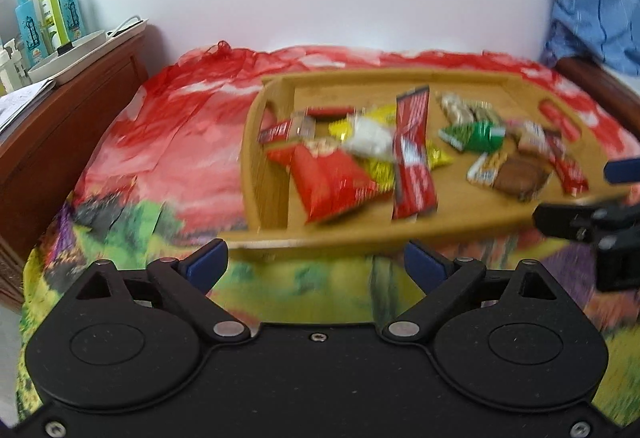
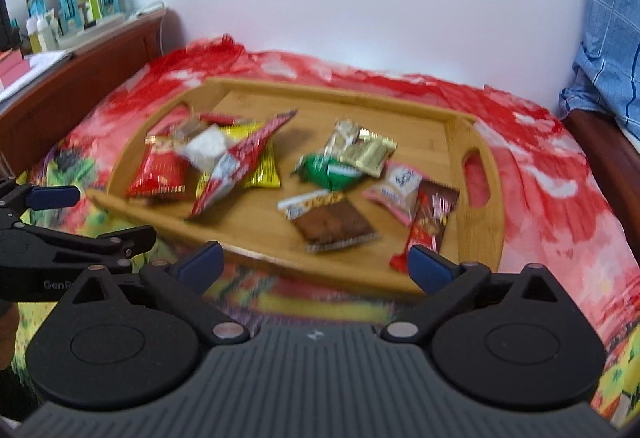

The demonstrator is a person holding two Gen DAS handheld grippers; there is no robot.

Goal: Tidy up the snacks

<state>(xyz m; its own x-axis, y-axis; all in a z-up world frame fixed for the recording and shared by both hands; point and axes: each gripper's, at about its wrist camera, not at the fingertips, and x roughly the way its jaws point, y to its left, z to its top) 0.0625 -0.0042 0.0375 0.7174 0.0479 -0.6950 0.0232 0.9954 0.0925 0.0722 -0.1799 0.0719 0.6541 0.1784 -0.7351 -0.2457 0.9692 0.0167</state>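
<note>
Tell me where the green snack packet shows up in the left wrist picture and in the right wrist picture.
Left wrist view: the green snack packet lies right of centre on the wooden tray, behind the chocolate cookie pack.
Right wrist view: the packet lies near the tray's middle, again behind the cookie pack.
Shared landmark: the long red packet to its left in both views.

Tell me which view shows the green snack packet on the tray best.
The right wrist view: the green packet lies near the middle of the wooden tray, closer and less blurred, with its crinkled ends visible. The left wrist view shows the same packet farther off, smaller and smeared by motion blur.
</note>
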